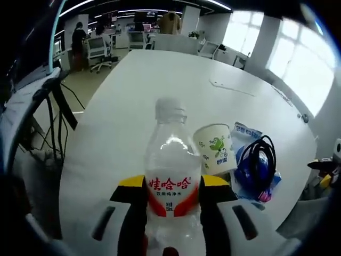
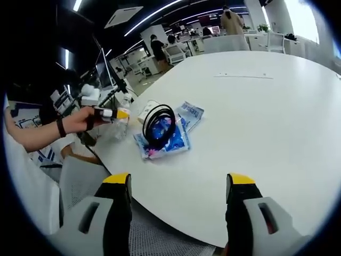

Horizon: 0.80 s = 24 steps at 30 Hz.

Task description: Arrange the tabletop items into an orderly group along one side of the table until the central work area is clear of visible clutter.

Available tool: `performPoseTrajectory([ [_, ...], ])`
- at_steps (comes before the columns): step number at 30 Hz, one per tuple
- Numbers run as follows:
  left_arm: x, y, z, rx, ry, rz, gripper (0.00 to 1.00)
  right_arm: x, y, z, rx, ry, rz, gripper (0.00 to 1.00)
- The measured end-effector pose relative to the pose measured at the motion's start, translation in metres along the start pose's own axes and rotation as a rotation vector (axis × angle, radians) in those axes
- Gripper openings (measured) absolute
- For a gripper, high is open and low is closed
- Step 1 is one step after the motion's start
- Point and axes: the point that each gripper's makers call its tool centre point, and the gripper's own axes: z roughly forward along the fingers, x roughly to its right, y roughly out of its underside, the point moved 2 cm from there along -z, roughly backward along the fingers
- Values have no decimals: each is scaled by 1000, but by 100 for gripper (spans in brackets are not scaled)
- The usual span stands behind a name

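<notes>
A clear water bottle [image 1: 171, 160] with a white cap and a red label stands upright between the jaws of my left gripper [image 1: 173, 184], which is shut on it above the white table [image 1: 160, 80]. To its right lie a tipped paper cup [image 1: 216, 149], a black cable coil [image 1: 261, 157] on a blue packet [image 1: 250, 178], and a second packet [image 1: 246, 130]. In the right gripper view, my right gripper [image 2: 179, 181] is open and holds nothing near the table edge. Farther left are the cable coil [image 2: 158, 124], blue packets [image 2: 162, 141], cup [image 2: 146, 111] and the hand-held left gripper [image 2: 106, 113] with the bottle [image 2: 121, 127].
The far half of the table [image 2: 256, 106] is bare apart from a thin flat strip [image 1: 232, 88]. Cables and a stand [image 1: 53, 112] hang beside the left edge. A mesh chair seat [image 2: 160, 234] sits below the near edge. Office chairs and people are far behind.
</notes>
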Motion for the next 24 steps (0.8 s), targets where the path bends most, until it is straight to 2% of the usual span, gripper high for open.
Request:
performPoseTrajectory([
  [18, 1, 0, -20, 31, -13, 33, 37, -1, 2, -2, 16, -5, 7, 72],
  [24, 1, 3, -25, 24, -22, 52, 36, -3, 1, -1, 24, -12, 8, 72],
])
